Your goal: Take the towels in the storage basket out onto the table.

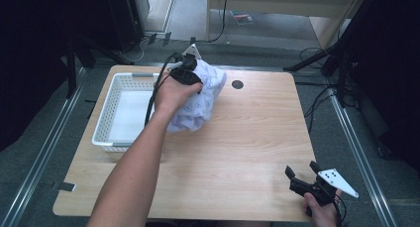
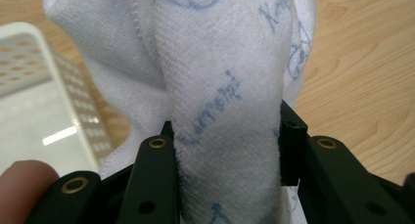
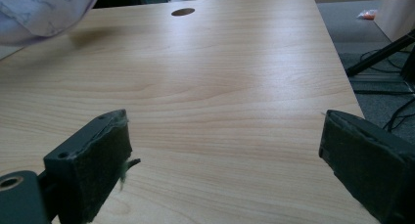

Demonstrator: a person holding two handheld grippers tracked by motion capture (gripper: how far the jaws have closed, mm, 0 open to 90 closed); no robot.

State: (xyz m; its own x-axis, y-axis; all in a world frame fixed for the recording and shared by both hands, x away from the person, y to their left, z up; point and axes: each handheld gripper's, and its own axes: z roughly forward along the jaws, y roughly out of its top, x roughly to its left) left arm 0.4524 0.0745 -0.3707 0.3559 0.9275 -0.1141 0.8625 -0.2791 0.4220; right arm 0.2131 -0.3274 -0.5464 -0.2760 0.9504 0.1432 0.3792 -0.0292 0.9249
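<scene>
One white cloth pinched in the left gripper beside one white basket, far left; right gripper gapes wide, near right; pale wooden table, grey floor.

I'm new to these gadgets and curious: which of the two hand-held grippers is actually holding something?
The left gripper, by the white basket: its jaws clamp a white printed cloth. The right gripper, at the table's near corner, has its jaws spread with nothing between.

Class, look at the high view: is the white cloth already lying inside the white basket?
No. The white cloth hangs from the left gripper above the table, beside the white basket, not inside it.
</scene>
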